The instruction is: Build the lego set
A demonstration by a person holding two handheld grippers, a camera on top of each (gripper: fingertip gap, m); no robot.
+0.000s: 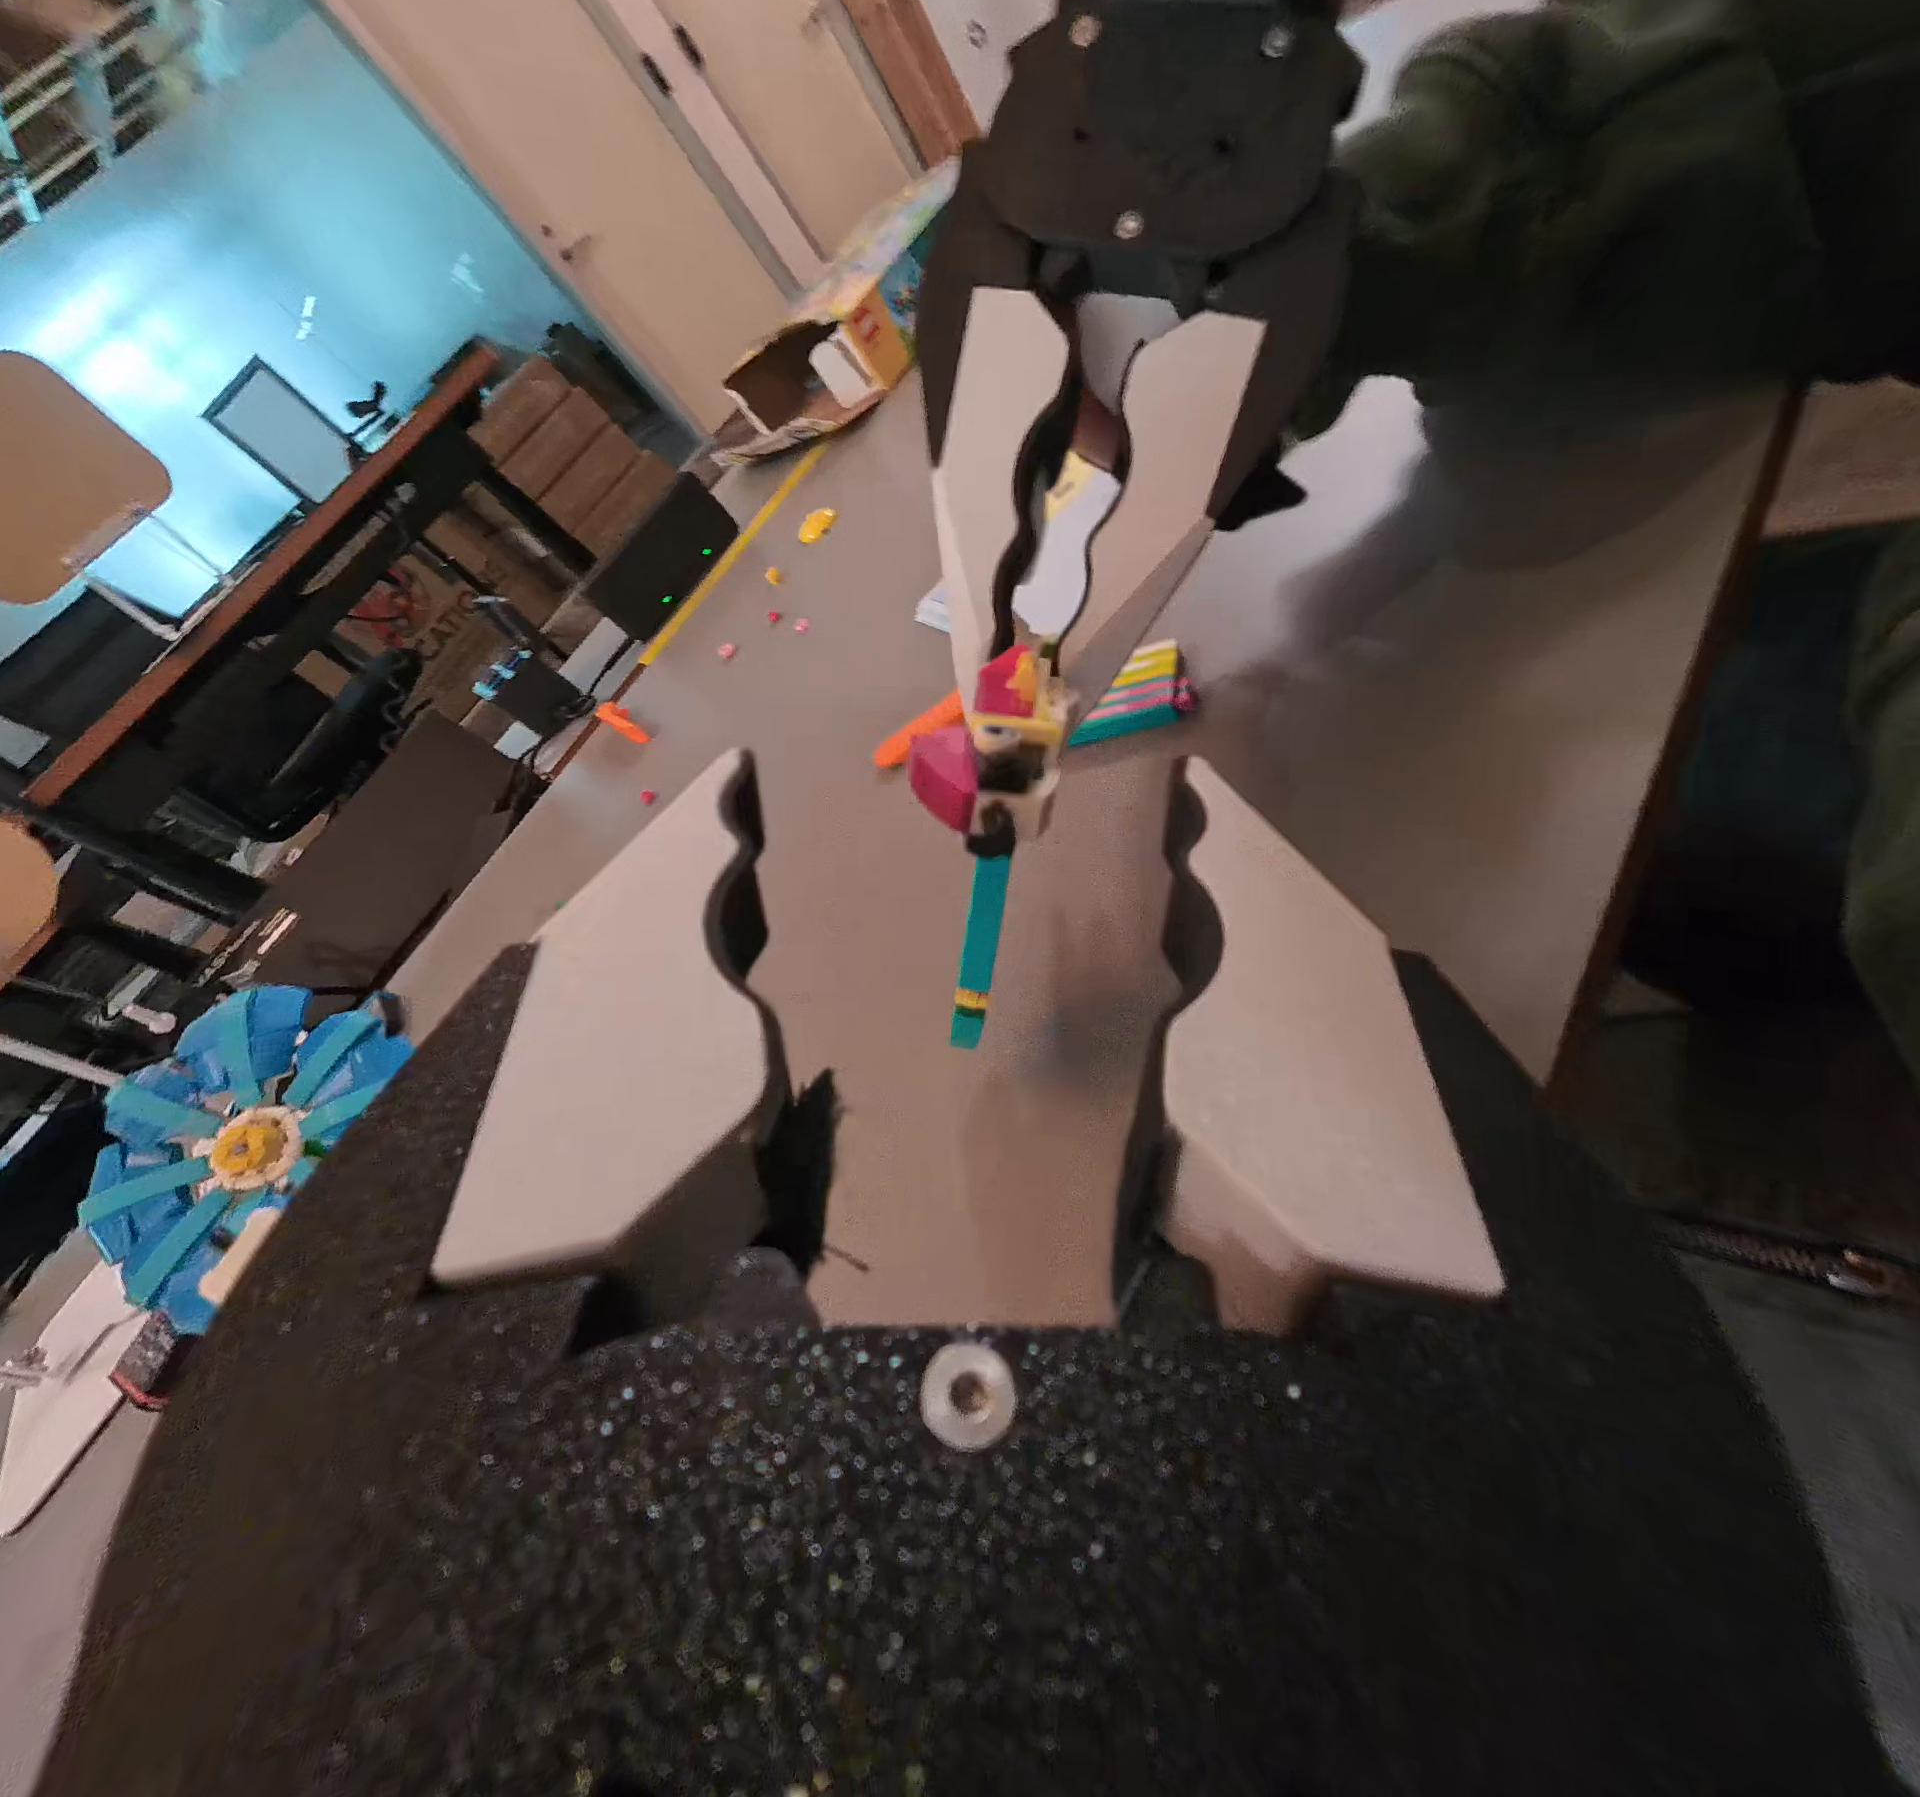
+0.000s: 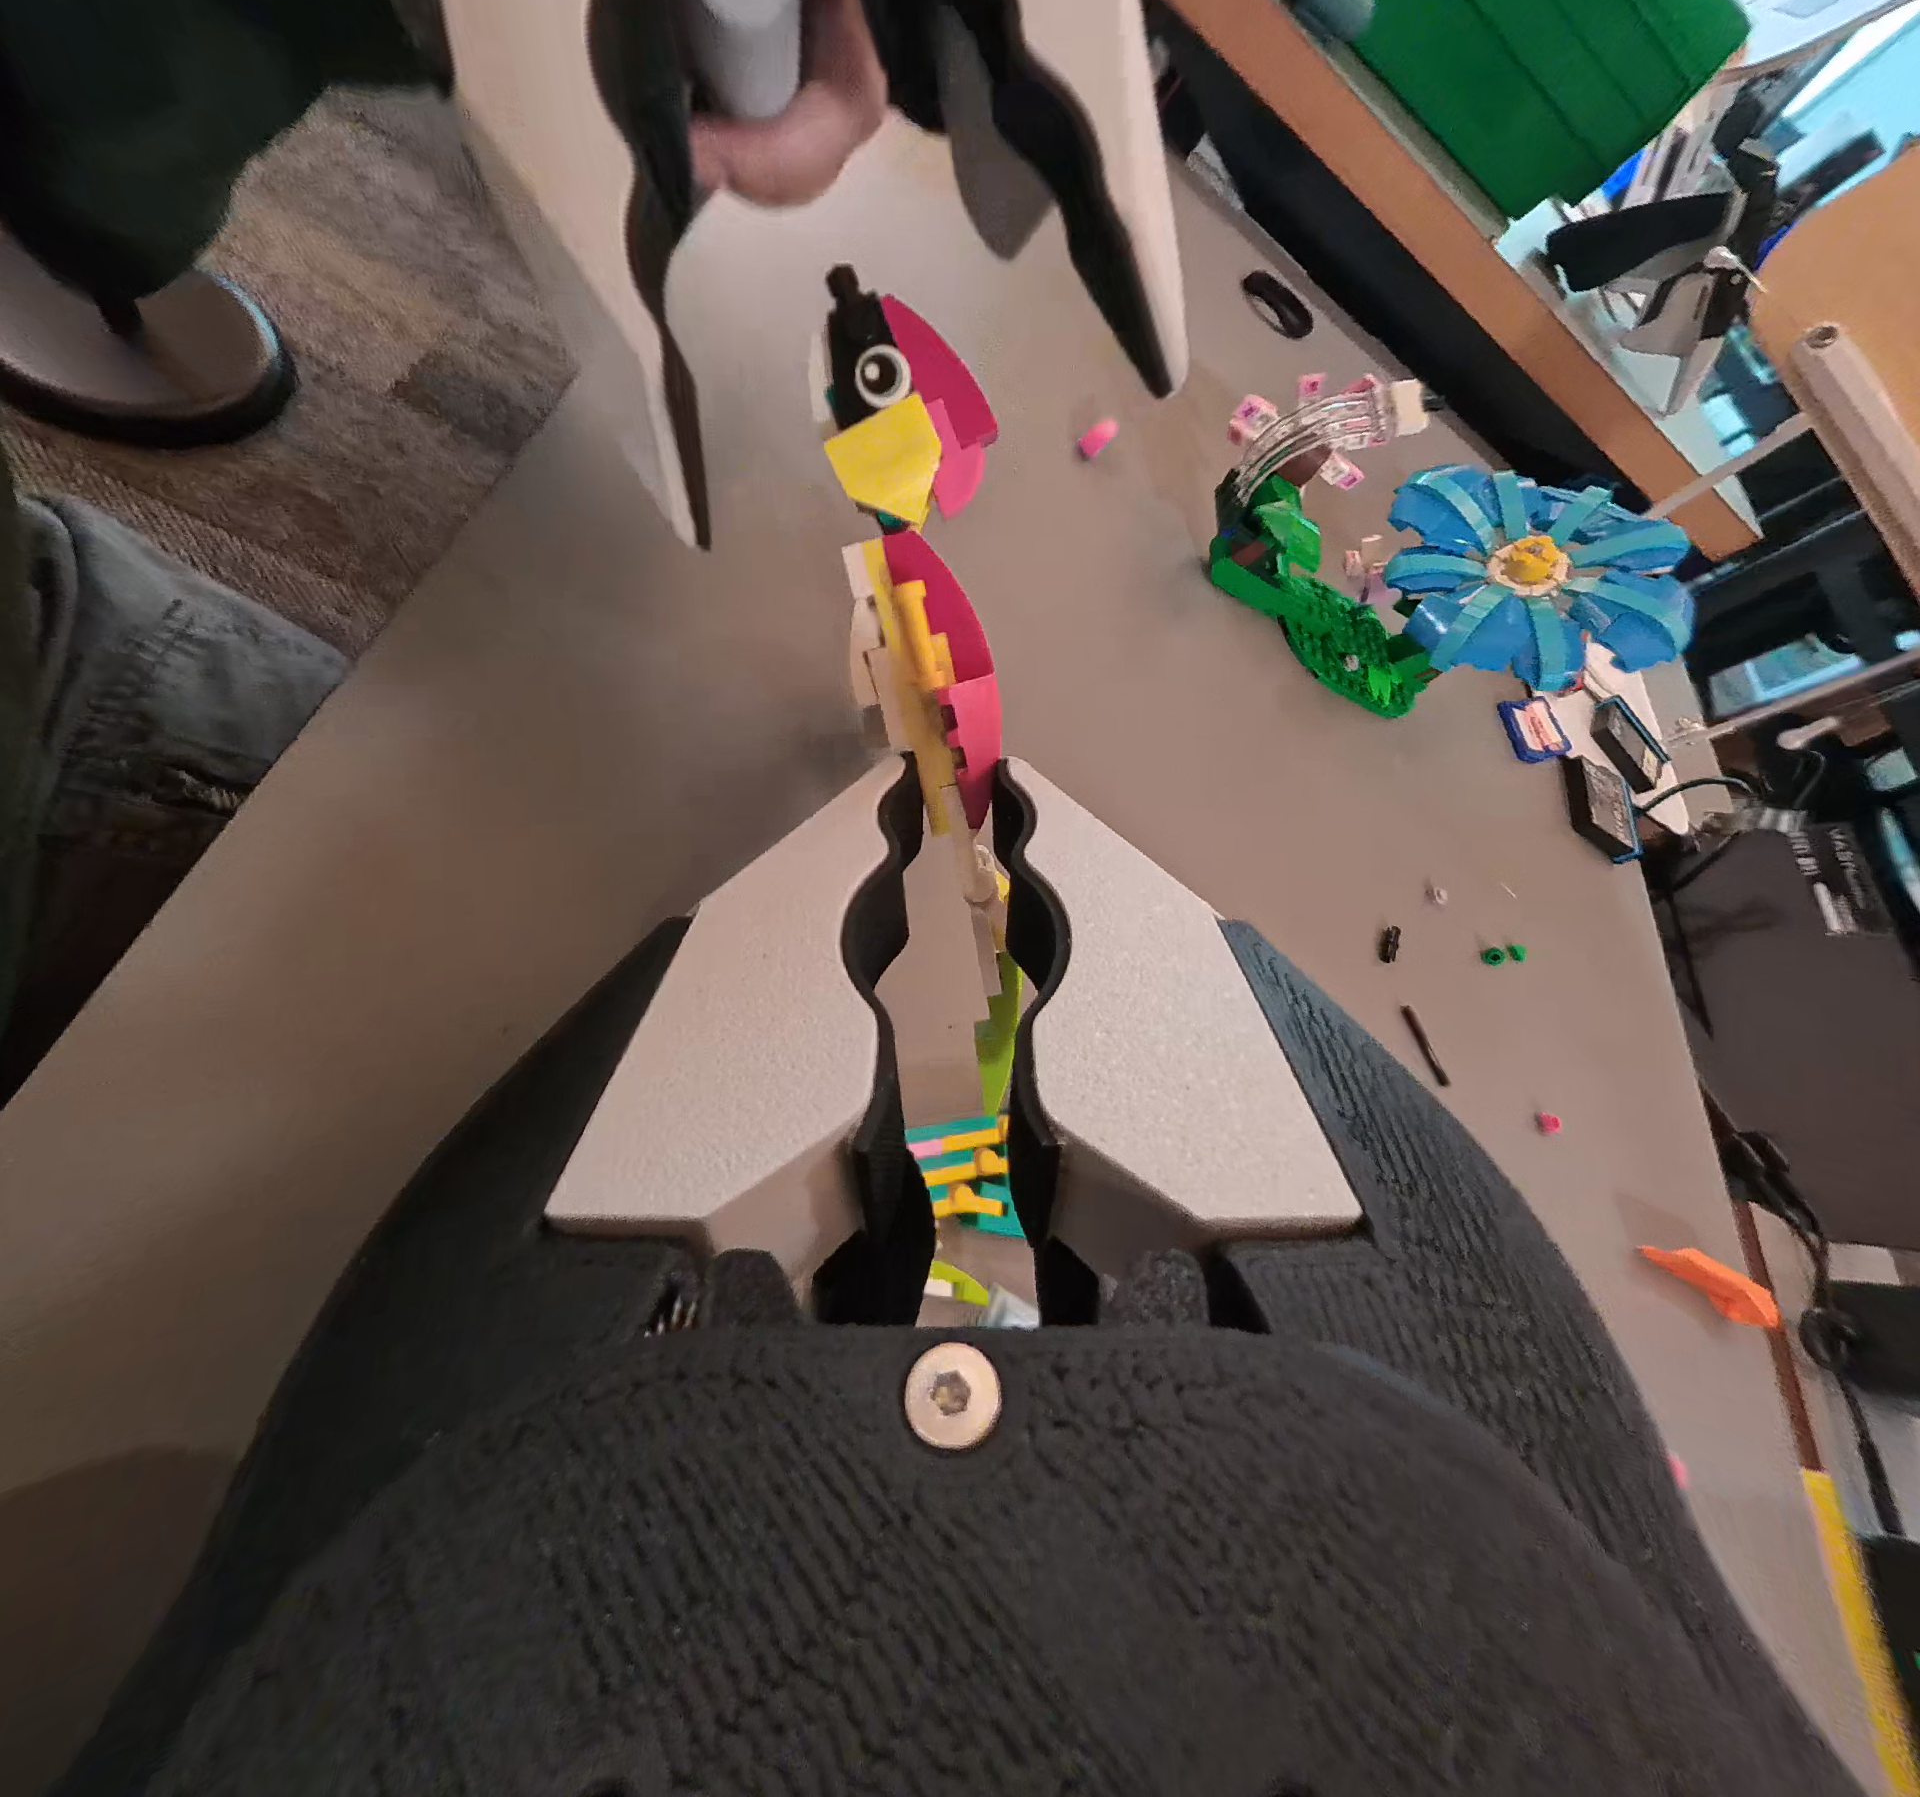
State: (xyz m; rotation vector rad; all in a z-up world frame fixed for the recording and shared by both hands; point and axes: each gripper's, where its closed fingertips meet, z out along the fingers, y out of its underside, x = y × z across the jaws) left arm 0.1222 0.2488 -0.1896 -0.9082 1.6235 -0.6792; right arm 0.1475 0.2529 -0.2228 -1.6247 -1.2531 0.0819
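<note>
My right gripper (image 2: 956, 779) is shut on a lego bird (image 2: 935, 646) with a pink, yellow and white body, held above the grey table (image 2: 520, 812). The bird's black-and-pink head (image 2: 894, 376) points at my left gripper (image 2: 925, 459). The left gripper is open and empty, its fingertips on either side of the head and apart from it. In the left wrist view the right gripper (image 1: 1029, 698) faces my left gripper (image 1: 966, 776) and holds the bird (image 1: 992, 760). A long teal strip (image 1: 982, 937) reaches from the bird between the left fingers.
A built blue flower (image 2: 1538, 584) with a green stem (image 2: 1320, 604) stands at the table's right; it shows again in the left wrist view (image 1: 239, 1145). A striped teal-and-pink build (image 1: 1132, 698), an orange piece (image 2: 1714, 1285), small loose bricks (image 2: 1501, 954) and an open box (image 1: 831, 345) lie about.
</note>
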